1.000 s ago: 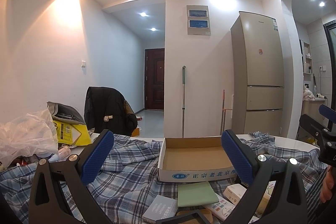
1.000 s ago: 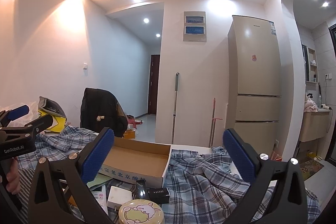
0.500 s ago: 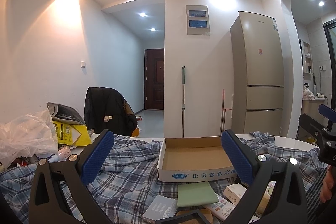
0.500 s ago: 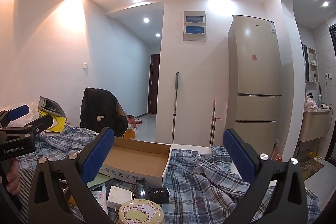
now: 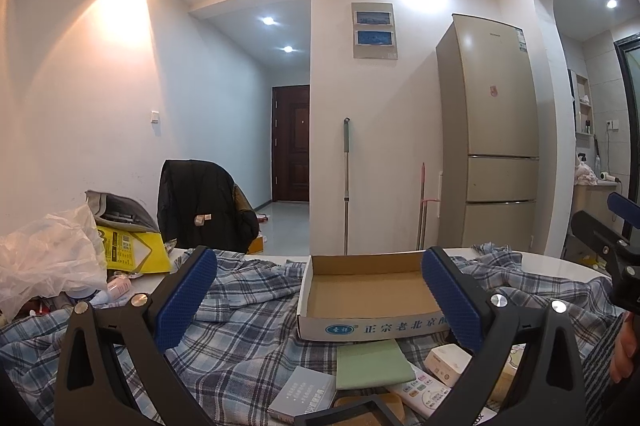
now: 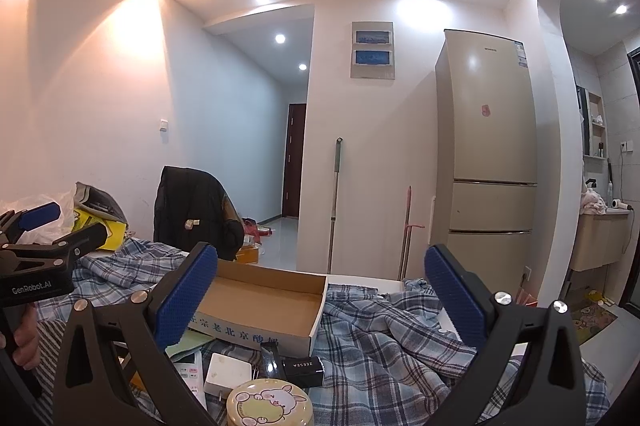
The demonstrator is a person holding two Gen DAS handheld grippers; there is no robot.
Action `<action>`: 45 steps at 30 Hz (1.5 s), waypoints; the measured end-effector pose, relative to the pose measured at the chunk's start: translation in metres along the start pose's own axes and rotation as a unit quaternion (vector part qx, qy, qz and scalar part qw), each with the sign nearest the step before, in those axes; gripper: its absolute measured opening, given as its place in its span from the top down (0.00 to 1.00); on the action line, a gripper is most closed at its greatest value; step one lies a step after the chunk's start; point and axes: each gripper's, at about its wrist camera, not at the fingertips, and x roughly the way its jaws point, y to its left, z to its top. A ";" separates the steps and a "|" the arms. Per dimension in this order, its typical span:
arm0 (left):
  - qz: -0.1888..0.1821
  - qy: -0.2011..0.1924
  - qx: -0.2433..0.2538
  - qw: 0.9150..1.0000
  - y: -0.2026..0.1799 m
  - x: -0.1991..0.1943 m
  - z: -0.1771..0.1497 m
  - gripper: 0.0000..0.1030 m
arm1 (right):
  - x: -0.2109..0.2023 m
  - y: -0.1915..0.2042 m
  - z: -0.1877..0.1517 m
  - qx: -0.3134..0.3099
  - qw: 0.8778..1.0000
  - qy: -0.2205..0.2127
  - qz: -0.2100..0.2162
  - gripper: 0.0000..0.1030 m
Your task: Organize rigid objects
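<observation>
Still, I am holding both the left gripper (image 5: 316,300) and right gripper (image 6: 320,292) wide, empty, unmoved; cardboard tray (image 5: 368,290) at twelve o'clock is sitting unfilled, small boxes (image 5: 446,362) at six awaiting sorting.

Two fisheye views look level across a table draped in plaid cloth (image 5: 248,310), toward a far wall with a fridge (image 5: 492,134). The left wrist view faces the open cardboard box (image 5: 368,290) head-on, close behind it. The right wrist view sits to the right of the box (image 6: 264,302), seeing it at an angle. Both share the box, cloth, fridge and hallway door (image 5: 291,142); each catches the other gripper at its edge.
</observation>
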 end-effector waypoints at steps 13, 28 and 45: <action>-0.017 -0.002 -0.008 1.000 0.002 -0.001 0.001 0.00 | 0.001 -0.002 0.002 0.001 1.000 0.005 0.006 0.00; -0.004 0.149 0.039 0.988 -0.004 0.033 0.013 0.00 | 0.029 -0.013 -0.001 0.020 0.995 0.094 -0.001 0.00; -0.066 0.304 -0.015 0.950 0.018 0.064 0.006 0.12 | 0.018 -0.005 0.009 0.047 0.987 0.143 0.052 0.00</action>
